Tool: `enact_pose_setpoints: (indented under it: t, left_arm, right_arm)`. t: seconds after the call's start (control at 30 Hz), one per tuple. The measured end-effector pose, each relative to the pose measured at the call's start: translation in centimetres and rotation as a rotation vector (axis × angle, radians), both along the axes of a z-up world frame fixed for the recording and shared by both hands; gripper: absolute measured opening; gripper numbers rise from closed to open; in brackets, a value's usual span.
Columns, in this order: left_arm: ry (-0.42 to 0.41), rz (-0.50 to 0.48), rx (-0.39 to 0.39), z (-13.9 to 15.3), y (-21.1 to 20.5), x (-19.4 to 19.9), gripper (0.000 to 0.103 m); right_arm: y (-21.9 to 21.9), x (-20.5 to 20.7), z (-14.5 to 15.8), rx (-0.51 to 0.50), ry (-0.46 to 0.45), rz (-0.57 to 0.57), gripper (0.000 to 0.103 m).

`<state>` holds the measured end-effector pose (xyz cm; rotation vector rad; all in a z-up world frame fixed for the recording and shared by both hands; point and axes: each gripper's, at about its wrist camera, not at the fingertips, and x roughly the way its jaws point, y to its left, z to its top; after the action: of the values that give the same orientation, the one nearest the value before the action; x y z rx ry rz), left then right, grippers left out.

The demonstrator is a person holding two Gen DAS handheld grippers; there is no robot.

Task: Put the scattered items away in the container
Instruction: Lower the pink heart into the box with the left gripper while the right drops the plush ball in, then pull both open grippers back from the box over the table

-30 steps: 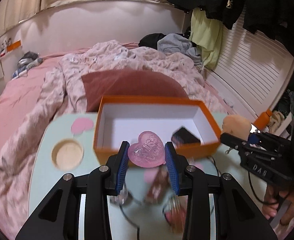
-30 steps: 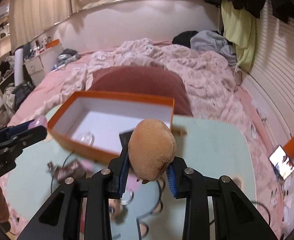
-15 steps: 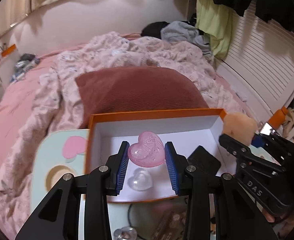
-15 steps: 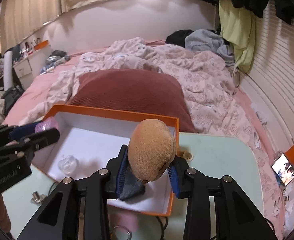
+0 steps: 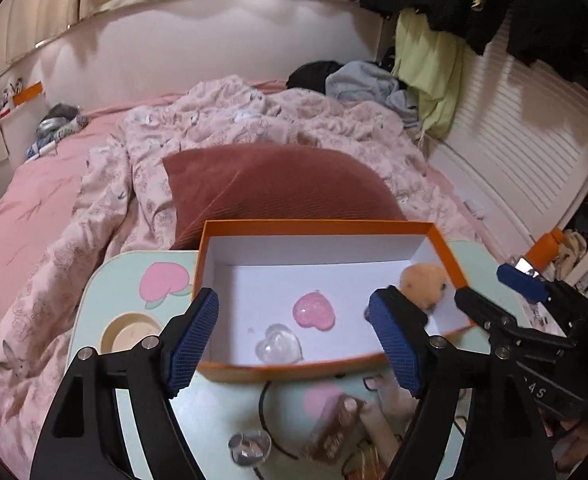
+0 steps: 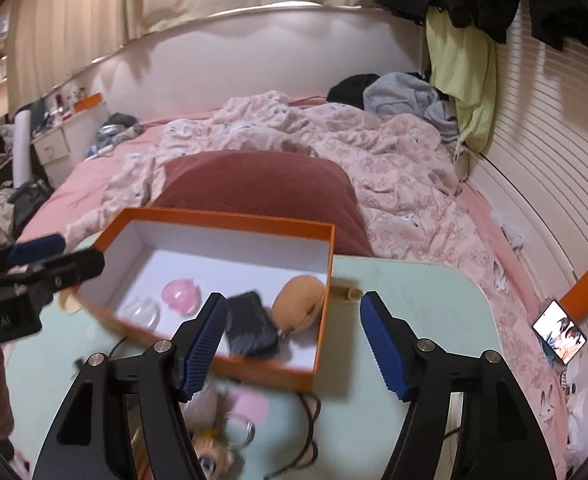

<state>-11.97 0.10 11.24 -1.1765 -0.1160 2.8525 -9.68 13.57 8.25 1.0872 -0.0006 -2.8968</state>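
Behind the pale green table [image 5: 105, 292] a bed with a rumpled pink floral quilt [image 5: 253, 132] and a dark red cushion [image 5: 273, 184] was seen. At the table's far edge stood the orange box [image 5: 318, 225], white inside. On its floor lay the pink heart [image 5: 314, 311], the clear heart [image 5: 278, 345] just beside it, the tan plush ball [image 6: 300, 298] against the right wall, and the dark flat case [image 6: 249, 328] touching the plush.

The left gripper [image 5: 300, 338] was held above the box with its jaws opening and nothing between the pads; the pink heart rested free on the floor below. The right gripper [image 6: 294, 338] was likewise opening, empty, with the plush and case lying beneath and slightly to its left.

On the table in front of the box, items remained to be tidied: a small silvery trinket [image 5: 249, 446], a brownish packet [image 5: 334, 428], a thin black cord [image 5: 267, 420] and a doll-faced keychain [image 6: 209, 456]; these were blurred.

The hearts were judged hard, smooth and likely slippery, best taken across their flat faces or lobes. The plush was judged light and squashy, tolerant of any grip. The cord would be limp and apt to trail, so it would best be pinched near its middle or bunched. The trinket was judged small and liable to skid, calling for a low, centred pinch.
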Motion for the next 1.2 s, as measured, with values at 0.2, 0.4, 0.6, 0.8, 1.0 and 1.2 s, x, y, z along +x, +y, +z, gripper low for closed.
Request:
enact_pose_setpoints:
  t: [0.2,0.4,0.6,0.8,1.0,1.2]
  left_arm:
    - [0.035,-0.034,-0.084,0.4,0.6,4.5,0.078]
    - [-0.005,-0.040,-0.057,-2.2,1.4,9.9,0.078]
    - [-0.086,0.004,-0.096,-6.9,2.3,12.7,0.078]
    - [-0.132,0.048,-0.124,-8.9,2.6,12.9,0.078]
    - [-0.165,0.067,-0.103,-10.3,2.3,12.6,0.103]
    - [-0.154,0.060,-0.100,-10.5,2.2,12.8,0.103]
  right_arm:
    - [-0.8,4.3,-0.7,0.035,-0.023,0.079,0.071]
    - [-1.1,8.7,-3.3,0.071,-0.119,0.122,0.071]
    - [-1.0,11.6,-6.5,0.085,-0.200,0.105,0.071]
    - [-0.7,11.8,-8.2,0.081,-0.236,0.051,0.087]
    - [-0.4,11.8,-8.9,0.030,-0.248,0.039,0.103]
    - [-0.7,11.9,-8.8,0.031,-0.246,0.042,0.103]
